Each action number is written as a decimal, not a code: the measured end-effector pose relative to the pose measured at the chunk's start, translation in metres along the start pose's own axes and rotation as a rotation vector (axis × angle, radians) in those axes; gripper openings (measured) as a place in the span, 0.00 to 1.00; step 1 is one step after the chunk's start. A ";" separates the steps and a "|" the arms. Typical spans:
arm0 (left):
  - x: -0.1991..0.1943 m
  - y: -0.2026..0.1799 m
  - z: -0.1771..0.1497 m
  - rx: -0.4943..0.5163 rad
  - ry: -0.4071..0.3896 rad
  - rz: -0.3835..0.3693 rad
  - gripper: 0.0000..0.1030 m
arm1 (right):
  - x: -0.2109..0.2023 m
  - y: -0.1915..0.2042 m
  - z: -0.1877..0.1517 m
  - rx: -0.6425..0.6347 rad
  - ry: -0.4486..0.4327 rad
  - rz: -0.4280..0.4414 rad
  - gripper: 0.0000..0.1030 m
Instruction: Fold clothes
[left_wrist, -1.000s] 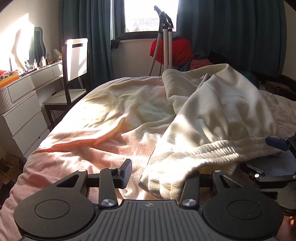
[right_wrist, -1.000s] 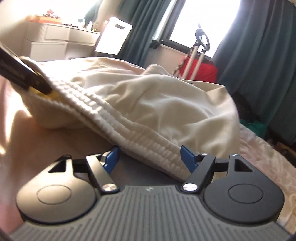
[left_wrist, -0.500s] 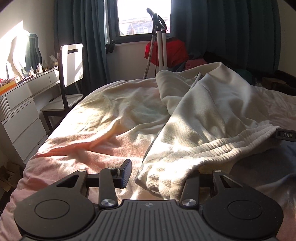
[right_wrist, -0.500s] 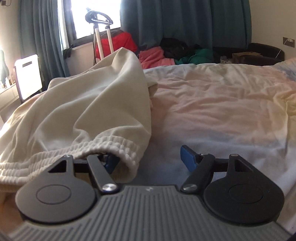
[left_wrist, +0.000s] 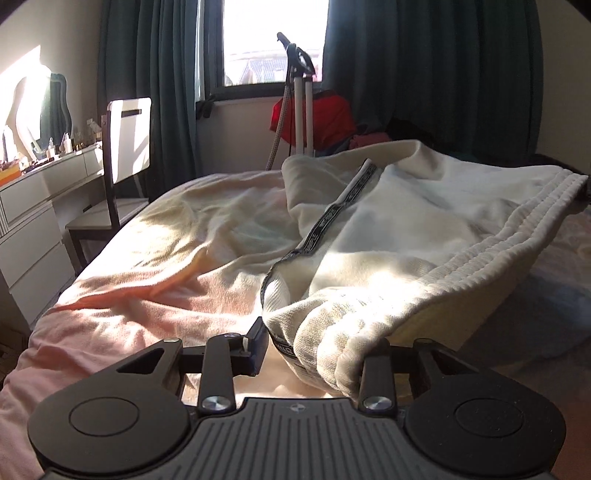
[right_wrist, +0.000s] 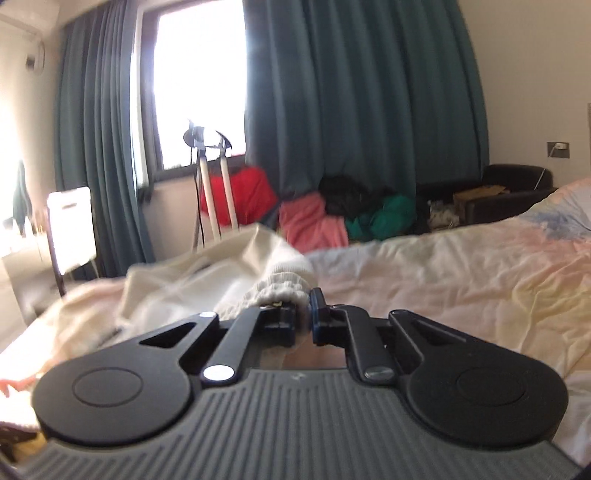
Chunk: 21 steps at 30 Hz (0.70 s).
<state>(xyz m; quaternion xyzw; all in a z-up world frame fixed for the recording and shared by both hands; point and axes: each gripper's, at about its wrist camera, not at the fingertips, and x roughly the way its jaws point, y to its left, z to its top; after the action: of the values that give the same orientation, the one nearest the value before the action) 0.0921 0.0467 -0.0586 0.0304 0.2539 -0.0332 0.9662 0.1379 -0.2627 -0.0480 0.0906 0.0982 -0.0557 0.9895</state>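
A cream garment with a ribbed elastic waistband (left_wrist: 399, 236) lies on the bed; a dark printed tape runs along its side seam. My left gripper (left_wrist: 314, 350) is open, with the near end of the waistband bunched between and over its jaws; the right finger is hidden under cloth. My right gripper (right_wrist: 303, 321) is shut on the other end of the waistband (right_wrist: 280, 286) and holds it raised above the bed. The waistband stretches between the two grippers.
The bed has a pale pink and yellow cover (left_wrist: 155, 280) (right_wrist: 461, 280). A white chair (left_wrist: 125, 147) and a dresser (left_wrist: 26, 221) stand at the left. A garment steamer (left_wrist: 299, 107), a red bag and a clothes pile (right_wrist: 332, 218) are by the curtained window.
My right gripper closed on the waistband end and lifted it up and to the right. The waistband rose and pulled taut, showing the dark seam tape. My left gripper stayed open.
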 end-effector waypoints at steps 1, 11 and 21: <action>-0.009 -0.001 0.004 0.000 -0.034 -0.020 0.26 | -0.015 -0.005 0.008 0.017 -0.022 -0.003 0.10; -0.062 -0.003 0.011 0.056 -0.005 -0.119 0.18 | -0.081 -0.046 -0.009 0.040 0.318 -0.006 0.11; -0.053 0.010 -0.013 -0.006 0.247 -0.187 0.42 | -0.078 -0.043 -0.030 0.069 0.501 0.054 0.19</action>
<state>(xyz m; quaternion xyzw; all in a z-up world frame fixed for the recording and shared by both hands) 0.0407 0.0604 -0.0433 0.0076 0.3726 -0.1184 0.9204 0.0509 -0.2923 -0.0684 0.1380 0.3359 -0.0084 0.9317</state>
